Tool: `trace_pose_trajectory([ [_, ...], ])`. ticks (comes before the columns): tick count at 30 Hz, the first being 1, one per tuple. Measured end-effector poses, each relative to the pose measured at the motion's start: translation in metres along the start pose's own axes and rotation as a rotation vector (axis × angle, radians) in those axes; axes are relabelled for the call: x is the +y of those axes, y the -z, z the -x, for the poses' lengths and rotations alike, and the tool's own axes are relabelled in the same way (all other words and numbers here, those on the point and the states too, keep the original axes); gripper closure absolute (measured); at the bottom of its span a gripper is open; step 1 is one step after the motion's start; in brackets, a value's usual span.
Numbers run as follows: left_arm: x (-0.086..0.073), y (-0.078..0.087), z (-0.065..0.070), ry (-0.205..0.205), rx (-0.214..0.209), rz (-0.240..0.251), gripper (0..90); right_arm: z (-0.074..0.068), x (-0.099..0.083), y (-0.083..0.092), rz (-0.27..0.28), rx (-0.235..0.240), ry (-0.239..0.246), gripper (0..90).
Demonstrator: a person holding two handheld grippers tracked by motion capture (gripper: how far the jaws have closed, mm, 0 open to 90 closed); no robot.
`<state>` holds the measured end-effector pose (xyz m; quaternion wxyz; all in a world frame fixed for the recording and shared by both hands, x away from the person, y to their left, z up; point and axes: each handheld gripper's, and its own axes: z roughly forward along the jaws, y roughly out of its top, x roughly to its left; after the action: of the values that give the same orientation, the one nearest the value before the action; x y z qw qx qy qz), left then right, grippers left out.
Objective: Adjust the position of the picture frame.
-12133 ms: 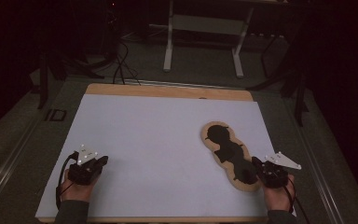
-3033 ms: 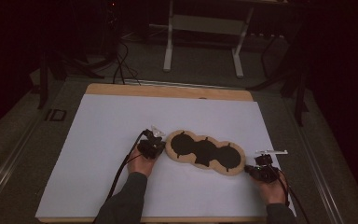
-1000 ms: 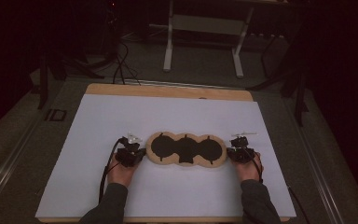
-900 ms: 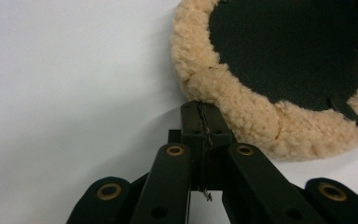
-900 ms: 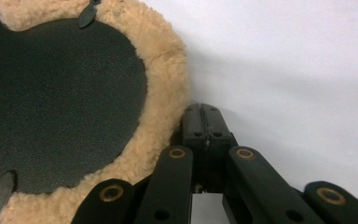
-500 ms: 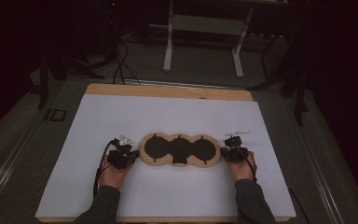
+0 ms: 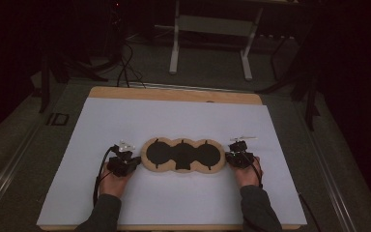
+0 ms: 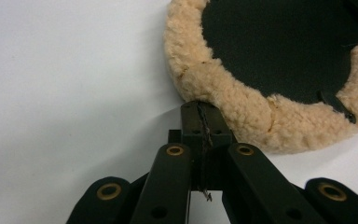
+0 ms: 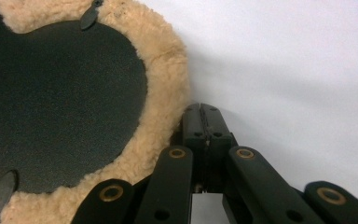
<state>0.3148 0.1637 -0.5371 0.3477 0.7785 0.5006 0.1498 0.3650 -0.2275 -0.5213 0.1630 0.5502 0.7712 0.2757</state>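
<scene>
A flat, three-lobed pad with a tan fleece border and black inner panels lies on the white-covered surface, roughly at its middle and slightly toward the near edge. Its long axis runs left to right across the surface, parallel to the near edge. The left tongs are placed at the left end of the pad and the right tongs at the right end, so that the pad lies directly between the two, inward from each. In the left gripper view, the left tongs are pressed together with nothing between them, their tip touching the fleece rim from outside. In the right gripper view, the right tongs are likewise pressed together and empty, their tip lying just beside the rim, with the side of one jaw against the fleece; whether any pressure is applied cannot be told. Neither hand is nearer: each is set against its own end. Small dark tabs are seen on the border. Any push along the long axis is judged to be opposed by the other tongs; free movement is available toward the far edge and toward the near edge, where bare surface is left open, and ample room remains on both sides as well.
</scene>
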Motion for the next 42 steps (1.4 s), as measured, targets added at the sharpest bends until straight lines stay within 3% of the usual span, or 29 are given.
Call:
trace_pose_trajectory([
  [21, -0.007, 0.006, -0.006, 0.044, -0.007, 0.014, 90.0, -0.008, 0.003, -0.003, -0.001, 0.006, 0.006, 90.0],
  [25, -0.009, 0.007, -0.006, 0.033, -0.012, 0.017, 90.0, -0.009, 0.003, -0.003, 0.002, 0.01, 0.012, 90.0],
  [29, -0.01, 0.008, -0.003, 0.004, 0.021, 0.02, 90.0, -0.009, 0.002, -0.003, -0.003, 0.009, 0.033, 90.0],
  [33, -0.012, 0.012, -0.006, 0.011, 0.022, 0.022, 88.0, -0.008, -0.004, 0.0, 0.012, 0.013, 0.046, 90.0],
  [37, -0.013, 0.019, -0.01, 0.016, 0.015, 0.031, 86.7, -0.008, -0.012, 0.007, 0.027, 0.02, 0.076, 88.2],
  [42, -0.014, 0.026, -0.011, -0.019, 0.024, 0.057, 86.3, -0.009, -0.022, 0.02, 0.049, 0.037, 0.106, 84.8],
])
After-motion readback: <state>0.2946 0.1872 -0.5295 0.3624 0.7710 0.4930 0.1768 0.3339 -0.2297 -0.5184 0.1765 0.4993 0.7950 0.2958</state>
